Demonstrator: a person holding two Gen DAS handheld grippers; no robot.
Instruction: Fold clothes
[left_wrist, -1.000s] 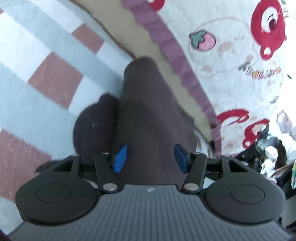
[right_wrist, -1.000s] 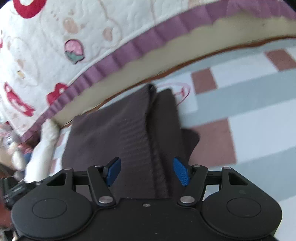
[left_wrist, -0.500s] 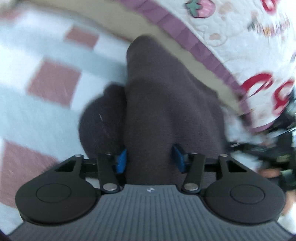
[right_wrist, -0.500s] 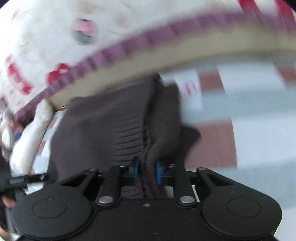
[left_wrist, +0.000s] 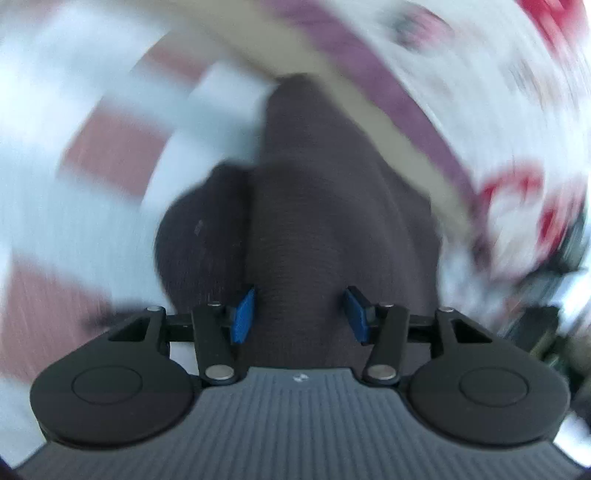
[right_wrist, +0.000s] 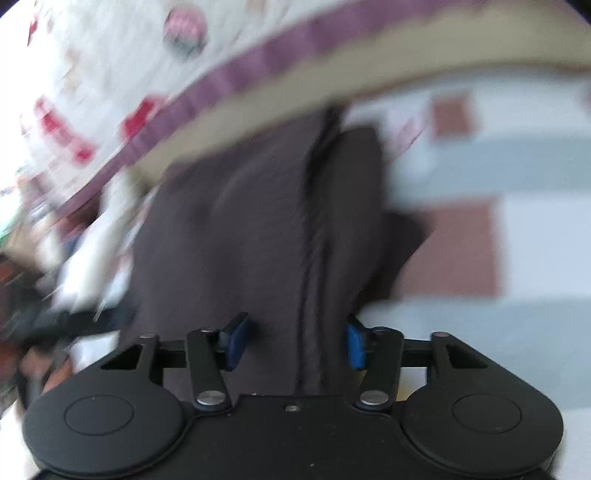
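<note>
The dark brown knit garment (left_wrist: 332, 206) lies folded lengthwise on a checked sheet (left_wrist: 92, 229), its far end near a cartoon-print quilt (right_wrist: 110, 66) with a purple border. The left gripper (left_wrist: 300, 314) spreads wide over the cloth's near end. The right gripper (right_wrist: 293, 341) likewise gapes wide, cloth between its blue pads (right_wrist: 355, 347). Both views are motion-blurred.

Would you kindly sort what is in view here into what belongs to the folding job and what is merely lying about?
Belongs to the job:
- dark brown knitted garment, lying between both open tongs
- left tongs
- right tongs
- checked bedsheet it lies on

Lying about:
- cartoon-print quilt with purple border
- white cloth beside the garment
- blurred clutter at the edge
</note>
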